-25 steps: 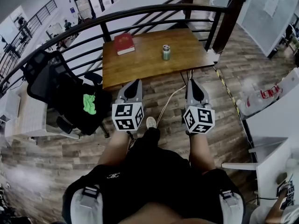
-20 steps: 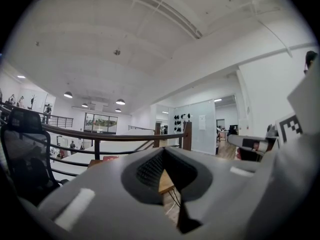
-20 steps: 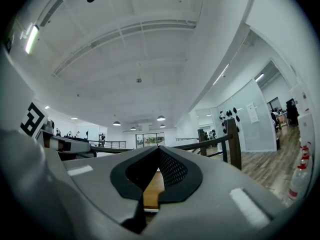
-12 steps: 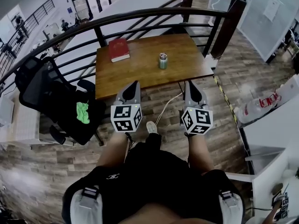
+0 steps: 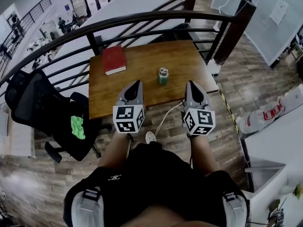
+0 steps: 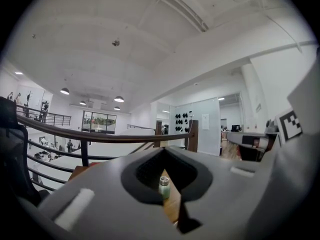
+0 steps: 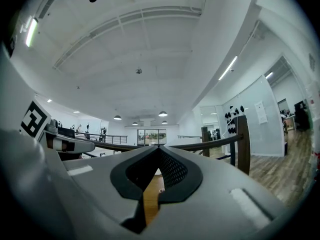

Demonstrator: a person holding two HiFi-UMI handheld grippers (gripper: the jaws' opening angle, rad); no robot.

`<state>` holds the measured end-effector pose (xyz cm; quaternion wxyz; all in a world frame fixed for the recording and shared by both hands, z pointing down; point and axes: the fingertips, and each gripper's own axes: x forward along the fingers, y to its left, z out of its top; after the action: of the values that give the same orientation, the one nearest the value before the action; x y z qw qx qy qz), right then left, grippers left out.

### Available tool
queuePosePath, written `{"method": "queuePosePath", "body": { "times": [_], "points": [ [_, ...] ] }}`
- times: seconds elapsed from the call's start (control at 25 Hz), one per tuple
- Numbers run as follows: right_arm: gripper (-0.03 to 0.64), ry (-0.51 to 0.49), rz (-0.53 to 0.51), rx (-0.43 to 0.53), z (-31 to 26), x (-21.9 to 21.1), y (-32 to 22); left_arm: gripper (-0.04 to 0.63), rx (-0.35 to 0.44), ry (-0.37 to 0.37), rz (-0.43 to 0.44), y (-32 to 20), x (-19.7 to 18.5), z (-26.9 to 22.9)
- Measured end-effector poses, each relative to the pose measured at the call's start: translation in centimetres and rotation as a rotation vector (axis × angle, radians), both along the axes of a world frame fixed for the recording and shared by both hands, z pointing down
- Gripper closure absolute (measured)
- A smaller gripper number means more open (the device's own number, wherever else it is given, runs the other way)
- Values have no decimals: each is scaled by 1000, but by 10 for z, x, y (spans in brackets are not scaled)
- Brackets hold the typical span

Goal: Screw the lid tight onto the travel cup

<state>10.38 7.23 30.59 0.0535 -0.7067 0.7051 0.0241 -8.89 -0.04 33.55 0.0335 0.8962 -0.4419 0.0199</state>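
The travel cup point(image 5: 163, 75), green with a silver lid on top, stands upright on the wooden table point(image 5: 142, 65), a little right of centre. My left gripper point(image 5: 134, 85) is shut and empty, held level short of the table's near edge, left of the cup. My right gripper point(image 5: 191, 85) is likewise shut and empty, to the cup's right. In the left gripper view the cup point(image 6: 164, 186) shows small through the notch behind the closed left gripper point(image 6: 163, 150). The right gripper view shows only table wood point(image 7: 149, 191) past the closed right gripper point(image 7: 159, 148).
A red book point(image 5: 114, 59) lies at the table's far left. A dark railing point(image 5: 142, 19) curves behind the table. A black office chair point(image 5: 42, 105) with a green cloth point(image 5: 77, 126) stands left. A cable point(image 5: 165, 115) trails on the floor; a white bag point(image 5: 265, 115) lies right.
The person has walked toward the table: table, cup and book have come nearer and lower in the head view. Both grippers stay shut and side by side.
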Motion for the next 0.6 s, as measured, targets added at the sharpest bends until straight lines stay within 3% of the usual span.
{"method": "queuePosePath", "body": {
  "times": [0.6],
  "points": [
    [617,-14,-24,-66,10,49,-174,545,-33,-37,20,-167,50,7]
  ]
}}
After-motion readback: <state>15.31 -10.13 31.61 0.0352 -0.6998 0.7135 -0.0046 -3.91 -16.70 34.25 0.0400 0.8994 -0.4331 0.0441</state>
